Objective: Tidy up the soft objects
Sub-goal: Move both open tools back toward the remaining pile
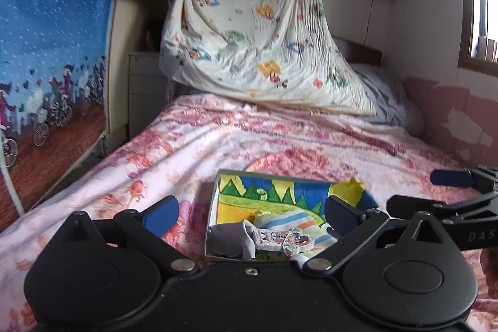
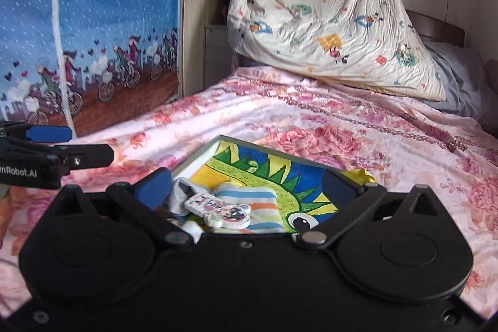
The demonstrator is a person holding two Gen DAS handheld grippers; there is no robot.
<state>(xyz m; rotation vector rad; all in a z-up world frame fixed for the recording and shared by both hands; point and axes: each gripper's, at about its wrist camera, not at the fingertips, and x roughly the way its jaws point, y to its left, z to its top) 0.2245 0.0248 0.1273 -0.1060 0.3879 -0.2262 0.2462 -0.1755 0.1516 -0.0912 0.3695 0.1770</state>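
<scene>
A striped sock (image 1: 291,221) (image 2: 264,209), banded in white, blue, orange and yellow-green, lies inside a shallow box (image 1: 214,185) (image 2: 199,156) on the bed, and it sits between and just ahead of the spread jaws in both wrist views. On its near end rests a small white glittery piece (image 1: 281,238) (image 2: 218,209) with a pink and dark printed pattern; what it is cannot be told. Beside these, toward the left jaw in each view, lies a crumpled grey cloth (image 1: 230,238) (image 2: 180,190). The box floor is painted in bright colours: green spikes, blue, yellow, and, in the right wrist view, a cartoon eye just inside the right jaw. A yellow soft thing (image 1: 348,190) (image 2: 361,176) pokes over the box's far right corner, just beyond the right jaw. The left gripper (image 1: 252,210) (image 2: 90,145) holds nothing, its blue-padded fingers wide apart over the box; the right gripper (image 2: 247,184) (image 1: 429,189) is likewise spread and empty, the two tools close beside each other. The box rests on a pink floral bedspread (image 1: 218,139) (image 2: 342,120). Beyond the jaws a cream patterned quilt (image 1: 249,36) (image 2: 326,5) hangs down onto the bed, touching it at the far end, with a grey pillow (image 1: 386,95) (image 2: 457,83) to its right and a blue fabric panel (image 1: 53,36) (image 2: 93,21) printed with cyclists to the left.
</scene>
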